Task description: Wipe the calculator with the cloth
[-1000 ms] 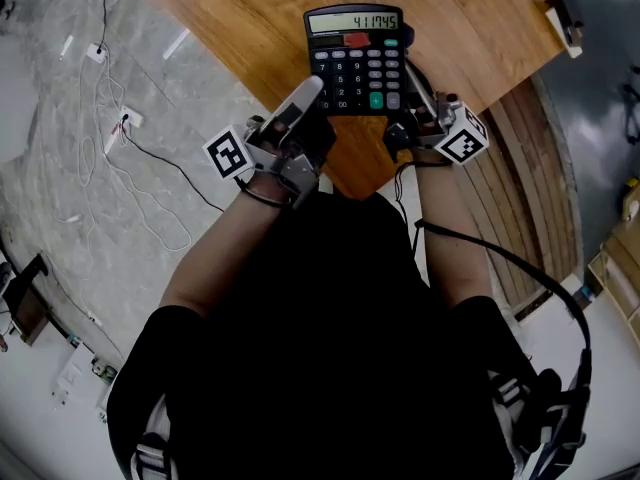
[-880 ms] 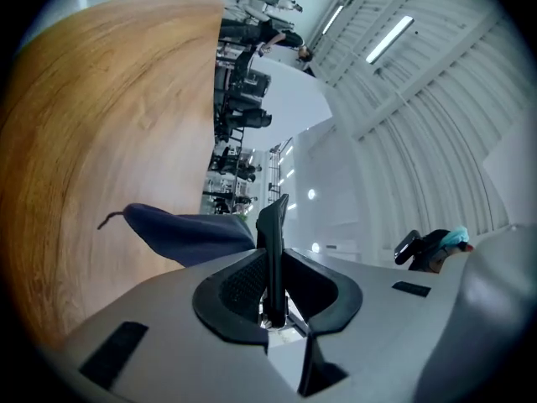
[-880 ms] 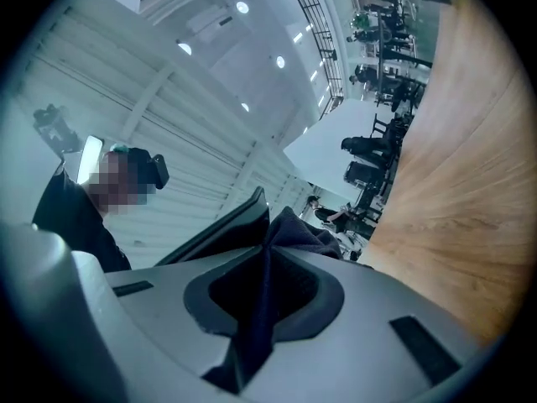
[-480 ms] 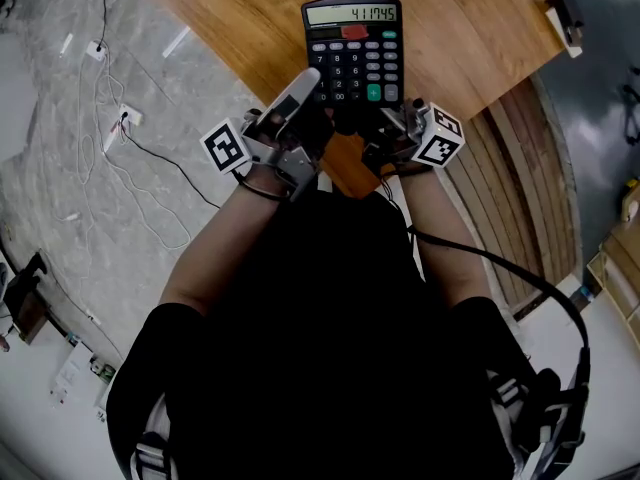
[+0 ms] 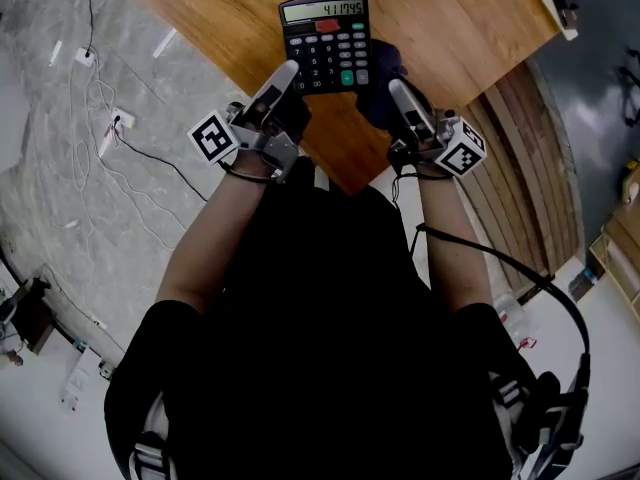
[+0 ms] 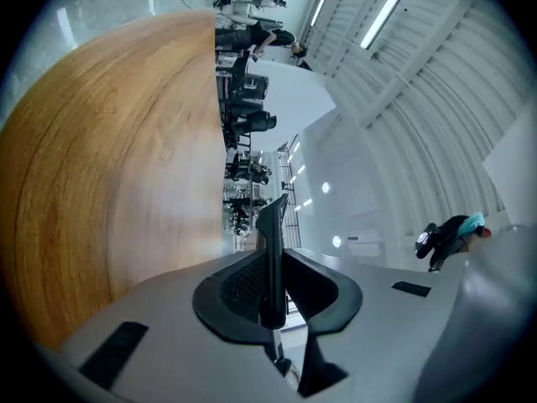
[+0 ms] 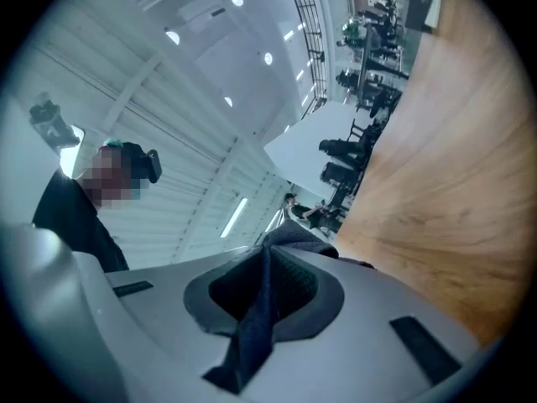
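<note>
A black calculator with a lit display and a red and a green key hangs face up over the wooden table. My left gripper is shut on its lower left corner. In the left gripper view the calculator stands edge-on, clamped between the jaws of the left gripper. A dark blue cloth bunches just right of the calculator's lower right corner, and my right gripper is shut on it. In the right gripper view the cloth runs between the pads of the right gripper.
The table's near corner lies just below both grippers. A small white object sits at the table's far right edge. Cables and sockets trail over the grey floor at left. Wooden slats run along the right.
The calculator and left gripper have shifted left and up in the head view. The right gripper with the cloth has come out from under the calculator's lower edge to its right.
</note>
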`<act>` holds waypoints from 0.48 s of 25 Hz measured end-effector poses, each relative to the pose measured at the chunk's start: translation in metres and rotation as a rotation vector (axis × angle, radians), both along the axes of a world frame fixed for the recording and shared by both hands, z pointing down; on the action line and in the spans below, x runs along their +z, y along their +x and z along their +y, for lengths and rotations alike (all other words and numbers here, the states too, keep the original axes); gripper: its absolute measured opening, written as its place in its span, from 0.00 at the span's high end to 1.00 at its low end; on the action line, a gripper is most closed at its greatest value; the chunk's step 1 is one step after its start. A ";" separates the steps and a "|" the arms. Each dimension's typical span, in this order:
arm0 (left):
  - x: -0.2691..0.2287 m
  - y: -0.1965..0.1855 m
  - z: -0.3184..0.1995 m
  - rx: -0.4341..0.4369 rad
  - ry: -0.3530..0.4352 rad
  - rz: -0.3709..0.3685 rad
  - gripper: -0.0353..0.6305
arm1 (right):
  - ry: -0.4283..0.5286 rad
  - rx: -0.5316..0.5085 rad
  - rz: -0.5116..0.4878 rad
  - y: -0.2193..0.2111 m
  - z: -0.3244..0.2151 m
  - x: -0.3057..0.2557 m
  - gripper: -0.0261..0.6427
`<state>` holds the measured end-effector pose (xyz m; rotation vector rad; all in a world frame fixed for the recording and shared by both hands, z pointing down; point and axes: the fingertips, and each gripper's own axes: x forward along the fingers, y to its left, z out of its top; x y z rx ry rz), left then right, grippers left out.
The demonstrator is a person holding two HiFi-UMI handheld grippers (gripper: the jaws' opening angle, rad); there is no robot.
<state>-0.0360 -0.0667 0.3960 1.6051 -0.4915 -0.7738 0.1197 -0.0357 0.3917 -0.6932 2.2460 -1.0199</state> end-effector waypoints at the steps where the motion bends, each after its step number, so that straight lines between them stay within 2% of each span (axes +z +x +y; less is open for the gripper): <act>1: 0.006 0.003 0.001 0.014 0.002 -0.028 0.85 | -0.006 0.038 0.032 0.010 -0.004 0.002 0.91; 3: 0.020 0.009 0.003 0.049 0.005 -0.089 0.85 | -0.007 0.101 0.139 0.027 -0.011 0.005 0.91; 8: 0.071 0.026 0.011 0.127 -0.057 -0.183 0.85 | -0.018 0.231 0.515 0.048 -0.025 0.018 0.91; 12: 0.109 0.035 0.017 0.158 -0.114 -0.248 0.85 | -0.109 0.302 0.755 0.049 -0.028 0.049 0.91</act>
